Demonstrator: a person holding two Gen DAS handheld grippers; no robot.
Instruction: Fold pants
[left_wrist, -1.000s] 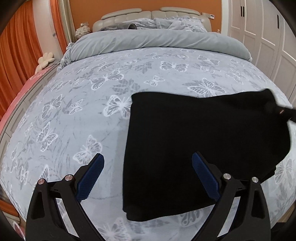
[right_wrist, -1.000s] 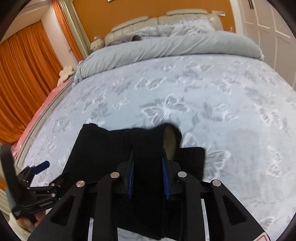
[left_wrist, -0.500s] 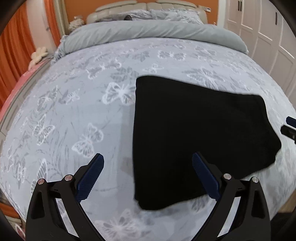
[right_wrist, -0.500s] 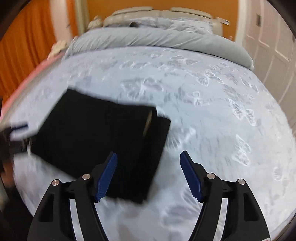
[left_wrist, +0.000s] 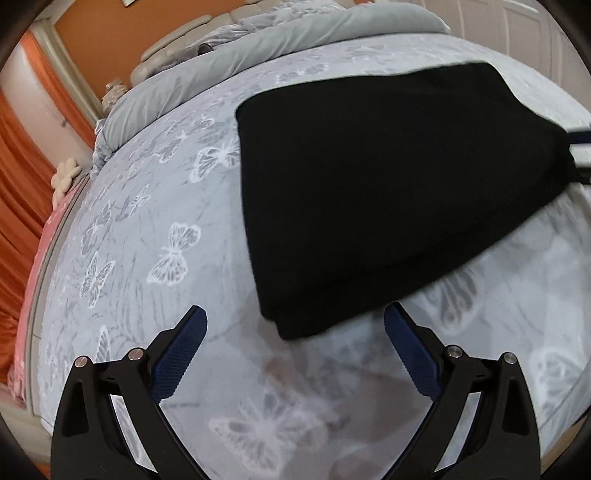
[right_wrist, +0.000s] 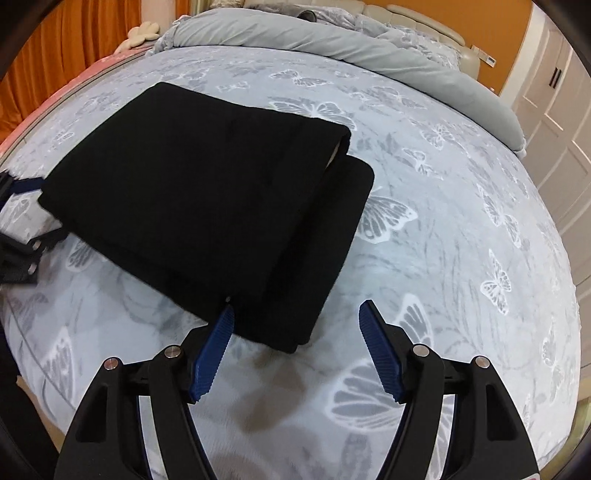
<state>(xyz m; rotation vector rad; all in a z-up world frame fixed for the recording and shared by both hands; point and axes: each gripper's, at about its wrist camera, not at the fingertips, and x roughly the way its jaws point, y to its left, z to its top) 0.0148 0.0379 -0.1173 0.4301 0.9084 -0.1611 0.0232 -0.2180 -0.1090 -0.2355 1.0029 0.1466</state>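
Observation:
The black pants (left_wrist: 388, 192) lie folded in a flat stacked bundle on the butterfly-print bedspread (left_wrist: 166, 236). In the right wrist view the pants (right_wrist: 207, 199) show a folded top layer over a wider bottom layer. My left gripper (left_wrist: 295, 332) is open and empty, just in front of the bundle's near corner. My right gripper (right_wrist: 295, 321) is open and empty, with its left fingertip by the bundle's near edge. The left gripper also shows at the left edge of the right wrist view (right_wrist: 18, 221). The right gripper shows at the right edge of the left wrist view (left_wrist: 580, 155).
A rolled grey duvet (right_wrist: 332, 40) and a beige headboard (left_wrist: 192, 44) lie at the far end of the bed. Orange curtains (left_wrist: 18, 177) hang on the left. White wardrobe doors (right_wrist: 554, 110) stand on the right. A pink bed edge (left_wrist: 40, 251) runs along the left.
My right gripper let go of the pants, opened and pulled back toward the near edge. The bundle now lies flat. My left gripper stayed open and shifted to the left of the bundle.

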